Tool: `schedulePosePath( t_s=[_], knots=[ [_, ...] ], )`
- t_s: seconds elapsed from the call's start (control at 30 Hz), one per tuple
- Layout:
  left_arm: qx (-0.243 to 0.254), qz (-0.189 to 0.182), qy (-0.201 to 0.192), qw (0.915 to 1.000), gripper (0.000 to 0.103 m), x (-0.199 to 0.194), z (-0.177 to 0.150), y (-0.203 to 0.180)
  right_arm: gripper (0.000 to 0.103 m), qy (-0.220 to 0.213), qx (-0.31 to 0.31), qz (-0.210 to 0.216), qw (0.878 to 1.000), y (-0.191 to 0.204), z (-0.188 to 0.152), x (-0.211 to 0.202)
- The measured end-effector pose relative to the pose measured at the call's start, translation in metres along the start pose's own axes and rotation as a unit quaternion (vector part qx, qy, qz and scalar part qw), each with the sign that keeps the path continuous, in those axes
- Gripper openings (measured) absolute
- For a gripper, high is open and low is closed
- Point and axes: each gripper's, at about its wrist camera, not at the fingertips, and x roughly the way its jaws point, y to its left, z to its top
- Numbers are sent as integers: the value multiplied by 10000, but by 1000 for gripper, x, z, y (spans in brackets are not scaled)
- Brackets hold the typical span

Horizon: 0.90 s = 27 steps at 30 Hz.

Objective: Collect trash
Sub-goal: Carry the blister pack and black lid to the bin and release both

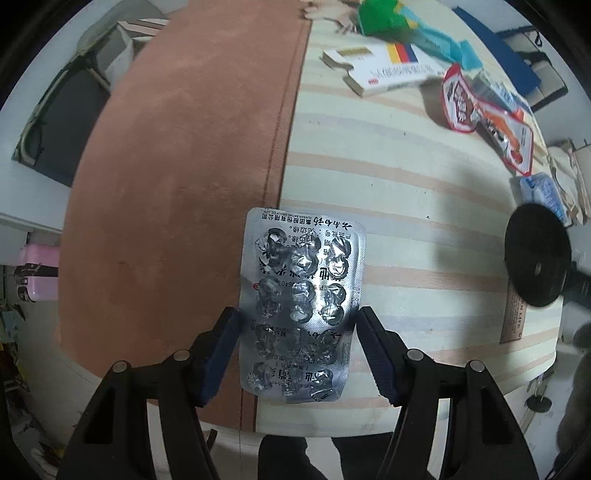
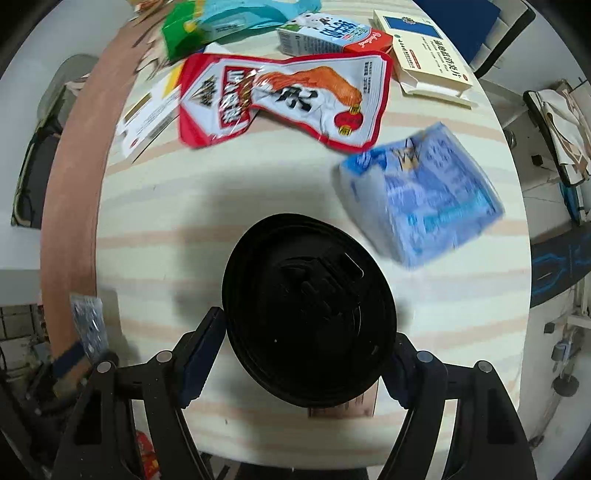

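Looks like the pickup step: 2 bits of trash are being carried at once above the striped table (image 1: 406, 177). An emptied blister pack (image 1: 301, 295) is being pinched edgewise in the left gripper (image 1: 297, 354), and a black lid (image 2: 308, 310) is being clamped in the right gripper (image 2: 295, 365). Next, a bin probably needs finding; none is being shown.

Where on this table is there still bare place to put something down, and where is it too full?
Free: the striped cloth between the red snack bag and the black lid, and the brown strip left of the pill sheet. Crowded: the far edge, with the red snack bag, milk carton, medicine box and blue pack.
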Motion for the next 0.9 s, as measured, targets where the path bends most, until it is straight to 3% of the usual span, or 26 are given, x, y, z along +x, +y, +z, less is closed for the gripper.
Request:
schedulePosePath(
  t_s=[0.17, 0.5, 0.7, 0.9],
  knots=[
    [-56, -48, -263, 9996, 63, -26, -17, 4, 78, -109, -91, 72, 9999, 7, -35, -9],
    [55, -602, -567, 9966, 63, -69, -75, 26, 78, -415, 33, 265, 9988, 17, -106, -33],
    [199, -926, -652, 9934, 63, -73, -128, 47, 78, -620, 225, 356, 9972, 20, -181, -47],
    [328, -1131, -205, 9928, 63, -49, -191, 66, 78, -373, 677, 455, 9960, 21, -280, -22]
  ],
)
